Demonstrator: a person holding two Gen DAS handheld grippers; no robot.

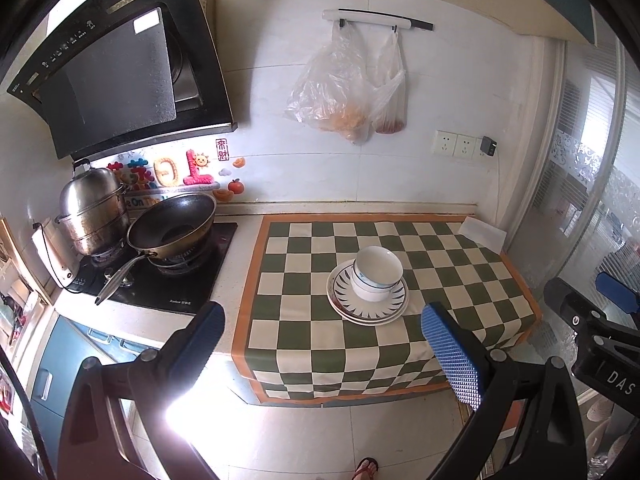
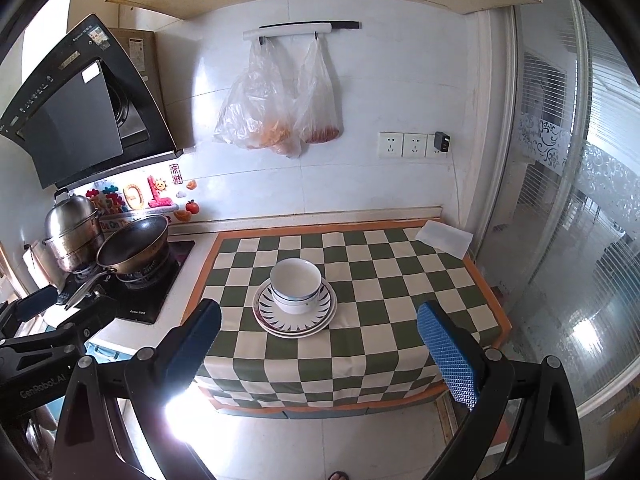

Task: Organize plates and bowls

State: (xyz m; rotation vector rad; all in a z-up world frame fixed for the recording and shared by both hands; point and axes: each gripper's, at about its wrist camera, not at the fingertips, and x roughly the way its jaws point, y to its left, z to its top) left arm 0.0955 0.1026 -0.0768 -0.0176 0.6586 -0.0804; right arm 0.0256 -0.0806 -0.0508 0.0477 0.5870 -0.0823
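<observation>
Bowls [image 1: 377, 274] stacked on plates [image 1: 368, 308] sit ahead of both wide-open, empty hand-held grippers [image 1: 332, 344] [image 2: 324, 340].

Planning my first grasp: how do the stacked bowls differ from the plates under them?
The bowls are deep and sit on top, nested upright; the plates are flat, wider and lie beneath on the checked cloth. The top plate has a dark spoke pattern; the bowls are plain white inside with a thin outer band. Both are white, stacked ceramics.

The bowls [image 2: 296, 287] cover the plates' [image 2: 295, 322] centres — a sandalled foot [image 1: 365, 469] is cut off by the bottom edge
</observation>
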